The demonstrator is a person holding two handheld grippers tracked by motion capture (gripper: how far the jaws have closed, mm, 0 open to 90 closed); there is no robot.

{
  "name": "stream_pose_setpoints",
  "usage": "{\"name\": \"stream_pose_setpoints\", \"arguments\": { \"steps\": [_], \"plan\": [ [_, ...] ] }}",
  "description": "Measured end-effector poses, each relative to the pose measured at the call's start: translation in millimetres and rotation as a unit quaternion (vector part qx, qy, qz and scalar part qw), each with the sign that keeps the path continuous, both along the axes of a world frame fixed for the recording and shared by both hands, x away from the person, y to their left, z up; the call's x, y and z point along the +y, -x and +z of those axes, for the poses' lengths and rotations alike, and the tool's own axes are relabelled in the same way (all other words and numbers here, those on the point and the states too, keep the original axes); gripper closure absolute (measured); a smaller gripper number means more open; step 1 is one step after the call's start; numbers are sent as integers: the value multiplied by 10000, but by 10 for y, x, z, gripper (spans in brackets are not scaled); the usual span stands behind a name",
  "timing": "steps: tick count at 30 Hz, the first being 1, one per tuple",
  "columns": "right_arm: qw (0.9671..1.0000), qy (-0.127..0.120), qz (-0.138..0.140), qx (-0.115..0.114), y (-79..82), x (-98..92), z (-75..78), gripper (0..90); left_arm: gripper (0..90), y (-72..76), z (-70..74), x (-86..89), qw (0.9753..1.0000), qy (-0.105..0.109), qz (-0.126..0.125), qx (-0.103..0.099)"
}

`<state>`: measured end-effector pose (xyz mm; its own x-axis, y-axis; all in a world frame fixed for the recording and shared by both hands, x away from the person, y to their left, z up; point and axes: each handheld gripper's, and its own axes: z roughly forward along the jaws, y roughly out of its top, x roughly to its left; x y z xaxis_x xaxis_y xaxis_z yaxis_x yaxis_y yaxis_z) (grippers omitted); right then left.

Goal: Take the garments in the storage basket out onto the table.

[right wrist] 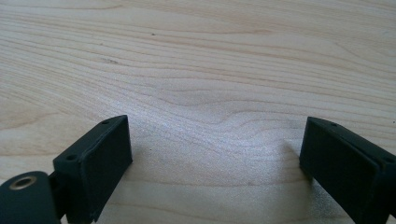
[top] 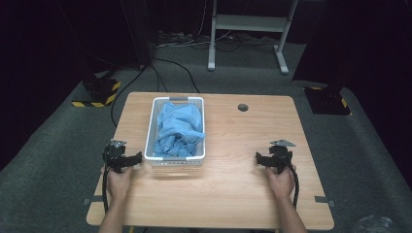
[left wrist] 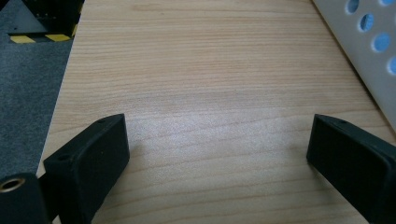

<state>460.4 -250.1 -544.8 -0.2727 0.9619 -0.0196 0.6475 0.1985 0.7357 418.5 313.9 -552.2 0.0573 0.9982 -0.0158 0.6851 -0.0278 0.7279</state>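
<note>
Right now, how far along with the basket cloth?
Done: nothing visible; the blue cloth lies crumpled in the white basket. In hand: nothing; left gripper and right gripper are open over bare table. Left: all cloth handling, presumably starting with the left gripper beside the basket.

This looks like a lab. Behind the wooden table (top: 252, 184) are floor cables (top: 180, 73), a metal frame (top: 248, 29) and hazard-striped stand bases (top: 99, 92).

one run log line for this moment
left claw: open, beside basket | right claw: open, over table | blue cloth: in basket
</note>
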Motion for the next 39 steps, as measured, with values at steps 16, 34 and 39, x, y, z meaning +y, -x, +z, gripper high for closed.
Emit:
{"name": "stream_pose_setpoints", "arguments": {
  "steps": [16, 34, 39],
  "plan": [
    [9999, 0, -117, 30, -9, -10, -1, 60, 64, 3, 0, 0, 10000, 5, -12, -11],
    [9976, -665, 194, -89, 131, -23, 267, 61, 71, 4, 1, 0, 10000, 9, -23, -18],
    [9963, -732, 422, -173, 165, 61, 327, 62, 72, 5, 1, 1, 10000, 14, -25, -18]
  ]
}}
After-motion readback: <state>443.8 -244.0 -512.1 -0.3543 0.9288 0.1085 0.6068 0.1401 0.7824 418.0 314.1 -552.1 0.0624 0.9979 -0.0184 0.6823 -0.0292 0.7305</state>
